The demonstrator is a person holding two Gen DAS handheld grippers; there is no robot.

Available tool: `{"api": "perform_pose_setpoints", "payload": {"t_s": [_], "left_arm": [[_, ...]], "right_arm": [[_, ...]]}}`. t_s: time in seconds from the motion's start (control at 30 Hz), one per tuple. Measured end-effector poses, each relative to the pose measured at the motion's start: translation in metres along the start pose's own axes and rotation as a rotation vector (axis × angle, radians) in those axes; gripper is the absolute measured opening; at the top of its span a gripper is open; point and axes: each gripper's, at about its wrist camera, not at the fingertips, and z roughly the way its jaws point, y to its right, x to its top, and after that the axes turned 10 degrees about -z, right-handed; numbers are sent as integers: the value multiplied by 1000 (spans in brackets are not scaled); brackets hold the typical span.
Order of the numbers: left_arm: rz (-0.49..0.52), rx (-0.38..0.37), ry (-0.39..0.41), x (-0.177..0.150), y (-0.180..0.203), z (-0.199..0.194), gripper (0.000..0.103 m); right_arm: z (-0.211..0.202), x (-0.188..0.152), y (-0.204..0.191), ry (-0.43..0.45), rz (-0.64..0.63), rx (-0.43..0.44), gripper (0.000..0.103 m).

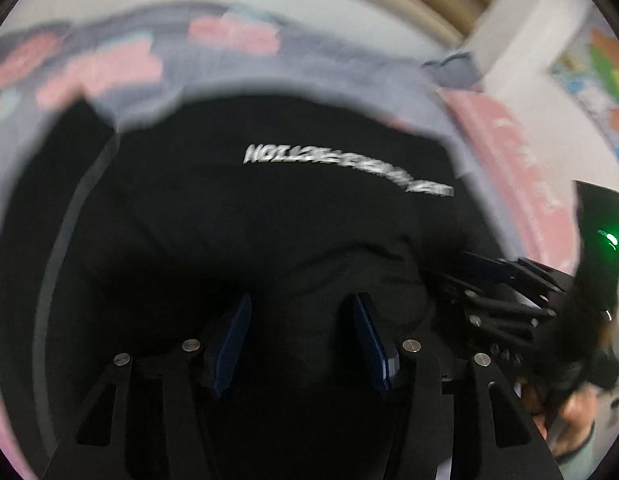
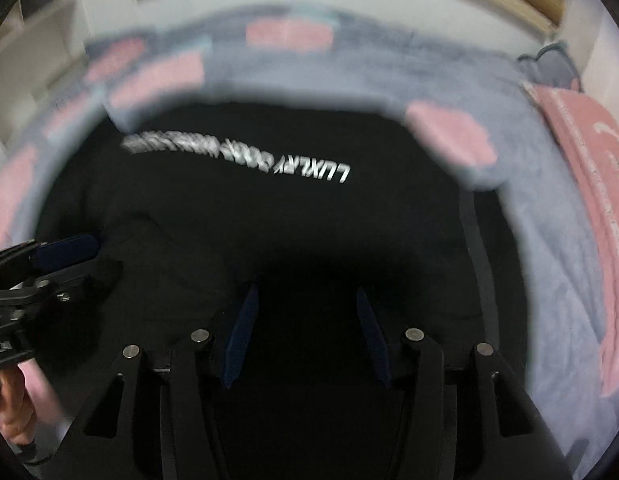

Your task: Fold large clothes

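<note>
Left gripper and right gripper released above black garment; pink-patched blanket from 9 to 3 o'clock. Only the left view shows a green light.

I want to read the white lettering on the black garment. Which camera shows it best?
The right wrist view: the right end of the white lettering on the black garment is sharp enough to make out letters. The left wrist view shows the same line, smeared by blur throughout.

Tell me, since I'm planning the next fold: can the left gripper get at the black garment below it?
Probably yes: the left gripper stands open above the black garment, with nothing between them; the right gripper is off to its side.
</note>
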Motion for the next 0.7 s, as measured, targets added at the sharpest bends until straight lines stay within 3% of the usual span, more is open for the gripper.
{"api": "perform_pose_setpoints", "payload": {"t_s": [0.1,0.23,0.33,0.4,0.47,0.53,0.6,0.7], "left_arm": [[-69,-23,-20,5,-11,9,54],[27,30,17,6,6,-1,54],[25,-9,100,21,23,-28,55],[-48,-44,128,39,22,-28,64],[-151,-62,61,58,9,-5,64],[-210,-16,-16,72,-5,29,63],[-207,37,-46,77,-8,49,62],[-126,102,-20,73,10,45,63]], "right_arm": [[14,-1,5,2,46,22,54],[5,15,4,-38,12,22,55],[-18,38,15,59,28,38,55],[-15,53,22,76,63,15,56],[9,63,30,31,97,47,55],[46,65,35,-48,118,77,56],[62,61,40,-51,155,107,58],[51,55,38,1,142,95,58]]}}
